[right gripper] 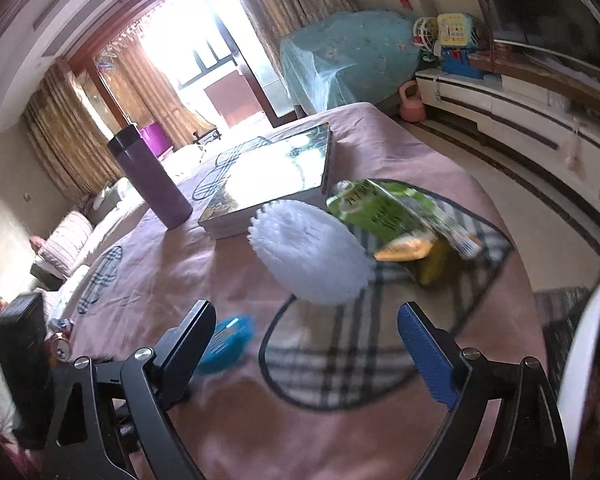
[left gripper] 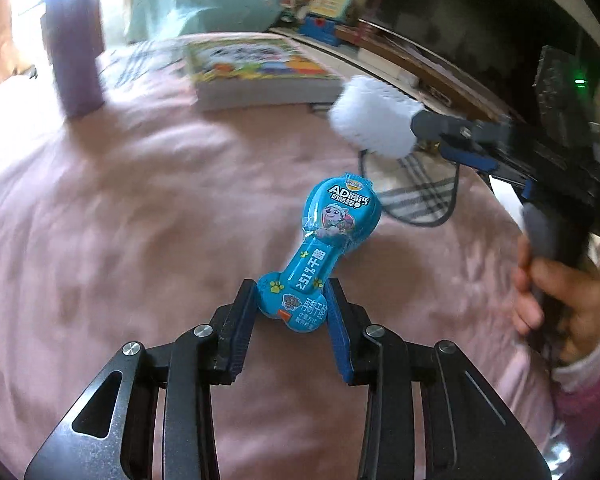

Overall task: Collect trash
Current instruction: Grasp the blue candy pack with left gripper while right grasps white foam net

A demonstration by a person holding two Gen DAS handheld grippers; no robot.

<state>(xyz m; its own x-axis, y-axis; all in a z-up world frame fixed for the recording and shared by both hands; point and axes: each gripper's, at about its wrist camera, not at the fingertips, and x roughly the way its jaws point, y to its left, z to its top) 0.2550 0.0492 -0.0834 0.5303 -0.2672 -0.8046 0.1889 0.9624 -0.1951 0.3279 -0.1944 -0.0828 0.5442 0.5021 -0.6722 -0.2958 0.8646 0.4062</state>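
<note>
A blue bone-shaped snack wrapper point(left gripper: 328, 232) lies on the pink cloth point(left gripper: 140, 200). My left gripper point(left gripper: 294, 304) is shut on its near end, with a pad pressed against each side. The wrapper point(right gripper: 228, 344) also shows blurred behind the left finger in the right wrist view. My right gripper point(right gripper: 306, 312) stands wide open with nothing between its pads. Just beyond its tips lies a white fluted paper cup point(right gripper: 312, 252), and past that a green snack bag point(right gripper: 384, 208). In the left wrist view a hand point(left gripper: 560, 304) holds the right gripper point(left gripper: 440, 140) next to the white paper cup point(left gripper: 374, 118).
A purple flask point(right gripper: 152, 176) and a thick picture book point(right gripper: 276, 176) stand farther back on the table. A plaid patch point(right gripper: 360, 344) is sewn into the cloth under the right gripper. A drink can point(right gripper: 60, 346) sits at the left edge. A TV cabinet point(right gripper: 520, 112) lines the right wall.
</note>
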